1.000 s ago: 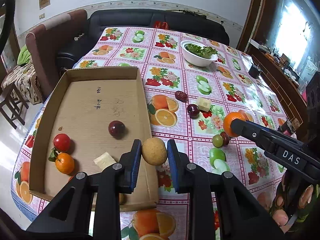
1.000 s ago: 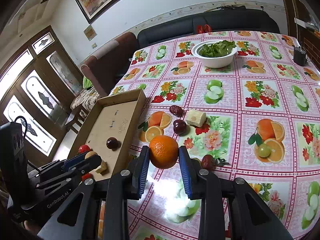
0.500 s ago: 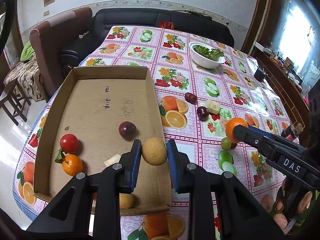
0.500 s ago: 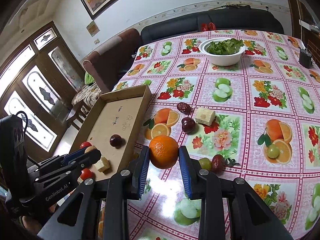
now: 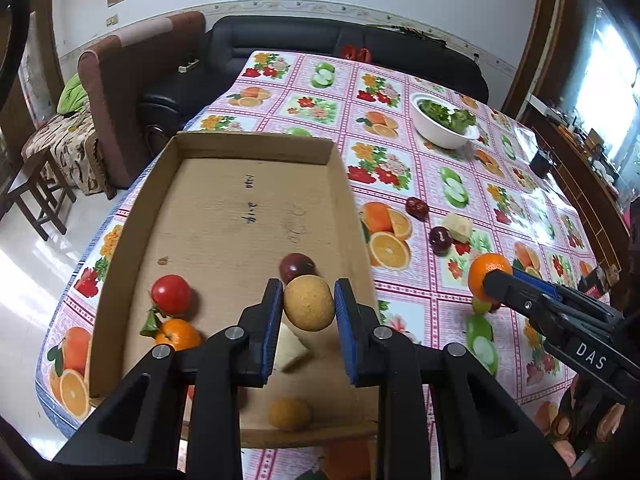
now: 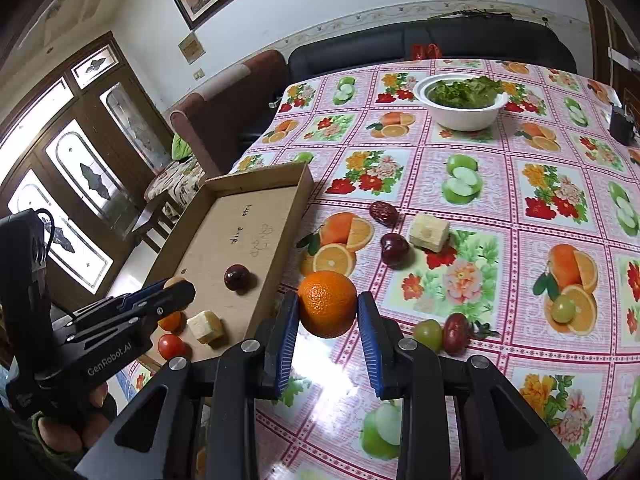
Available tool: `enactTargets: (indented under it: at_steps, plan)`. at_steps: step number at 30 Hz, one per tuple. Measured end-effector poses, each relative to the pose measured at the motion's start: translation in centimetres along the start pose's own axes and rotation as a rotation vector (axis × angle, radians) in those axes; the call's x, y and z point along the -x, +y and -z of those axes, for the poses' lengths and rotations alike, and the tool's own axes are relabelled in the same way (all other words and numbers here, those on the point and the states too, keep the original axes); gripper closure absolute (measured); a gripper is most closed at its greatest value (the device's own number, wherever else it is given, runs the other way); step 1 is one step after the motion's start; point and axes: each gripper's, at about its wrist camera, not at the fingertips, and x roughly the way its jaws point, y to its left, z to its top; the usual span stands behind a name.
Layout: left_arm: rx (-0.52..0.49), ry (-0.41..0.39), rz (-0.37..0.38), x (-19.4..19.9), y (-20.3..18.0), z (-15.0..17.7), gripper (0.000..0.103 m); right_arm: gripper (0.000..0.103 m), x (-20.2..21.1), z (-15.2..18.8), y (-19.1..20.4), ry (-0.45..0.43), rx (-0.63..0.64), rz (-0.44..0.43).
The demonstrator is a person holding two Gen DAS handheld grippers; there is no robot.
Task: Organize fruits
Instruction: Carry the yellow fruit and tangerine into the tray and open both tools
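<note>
Left wrist view: we see our left gripper (image 5: 308,310) clamped on a tan round fruit (image 5: 308,303), held above the near end of the cardboard tray (image 5: 120,248).
Tray contents: a tomato (image 5: 171,294), a tangerine (image 5: 178,335), a dark plum (image 5: 296,266), a pale cube (image 5: 291,349).
Right wrist view: we see our right gripper (image 6: 328,326) closed on an orange (image 6: 327,303), over the tablecloth (image 6: 500,184) just beside the tray's right wall.
Table: a green grape (image 6: 427,334) touching a red date (image 6: 455,333).

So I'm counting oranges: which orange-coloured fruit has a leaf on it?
The small orange in the cardboard tray, beside the red tomato; green leaves cling to it. The big orange in the right gripper is bare.
</note>
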Motion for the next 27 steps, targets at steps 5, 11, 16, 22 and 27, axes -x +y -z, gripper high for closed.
enactTargets:
  at_steps: [5, 11, 16, 22, 27]
  plan:
    - [0.037, 0.006, -0.014, -0.4, 2.0, -0.7, 0.079, 0.073, -0.8, -0.3, 1.0, 0.013, 0.018, -0.010]
    - [0.084, -0.008, -0.047, -0.5, 4.6, -1.8, 0.079, 0.073, -2.3, -0.8, 2.6, 0.031, 0.047, -0.033]
    - [0.112, -0.007, -0.061, -0.9, 6.4, -2.5, 0.079, 0.073, -3.3, -1.3, 4.1, 0.041, 0.074, -0.051]
    - [0.146, 0.004, -0.103, -2.1, 8.2, -3.6, 0.079, 0.073, -5.4, -2.3, 6.2, 0.059, 0.103, -0.075]
    - [0.166, 0.024, -0.141, -3.7, 9.4, -4.5, 0.079, 0.073, -8.1, -3.6, 8.3, 0.084, 0.137, -0.092]
